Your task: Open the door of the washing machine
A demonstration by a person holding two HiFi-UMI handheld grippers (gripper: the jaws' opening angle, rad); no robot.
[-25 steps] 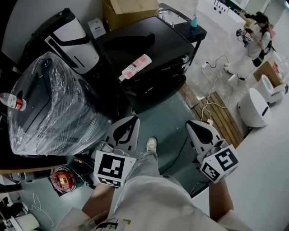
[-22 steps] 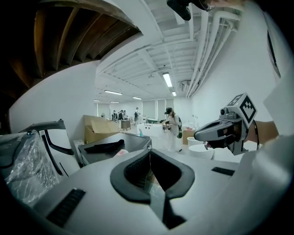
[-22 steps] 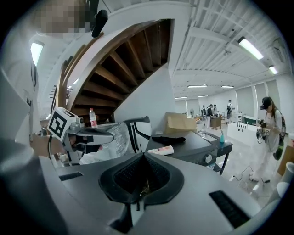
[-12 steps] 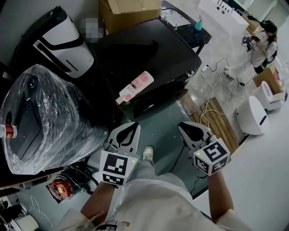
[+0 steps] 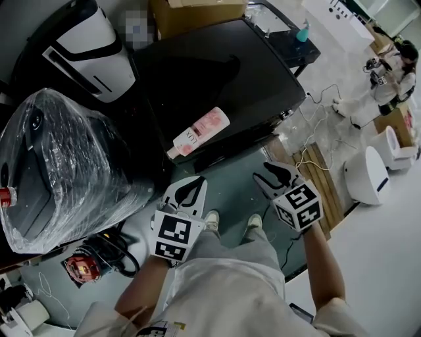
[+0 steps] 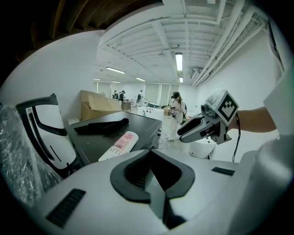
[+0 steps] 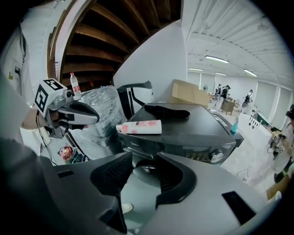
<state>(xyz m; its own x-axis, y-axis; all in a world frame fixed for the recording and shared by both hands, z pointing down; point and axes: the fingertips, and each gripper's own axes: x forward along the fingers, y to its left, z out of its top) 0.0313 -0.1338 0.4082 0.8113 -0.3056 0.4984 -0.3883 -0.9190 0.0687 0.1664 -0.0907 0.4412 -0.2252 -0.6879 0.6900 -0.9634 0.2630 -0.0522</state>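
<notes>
A large black front-loading washing machine is seen ahead of the person, its flat dark top filling the upper middle of the head view. Its round door, still closed, is found on the front face below the control panel, and is seen in the right gripper view through the gap between the jaws. To the machine's left, a bulky dark appliance wrapped in clear plastic film is placed, and behind that a white and black upright appliance. A brown cardboard box is set behind the machine.

The left gripper is held above the floor, short of the machine's front; its jaws are pressed together with nothing between them. The right gripper is held beside it, also clear of the machine. Its jaws have just been opening and now stand apart, with nothing held.

On the machine's top, a black folded umbrella is laid towards the back and a pink and white plastic bottle is laid on its side near the front edge.
</notes>
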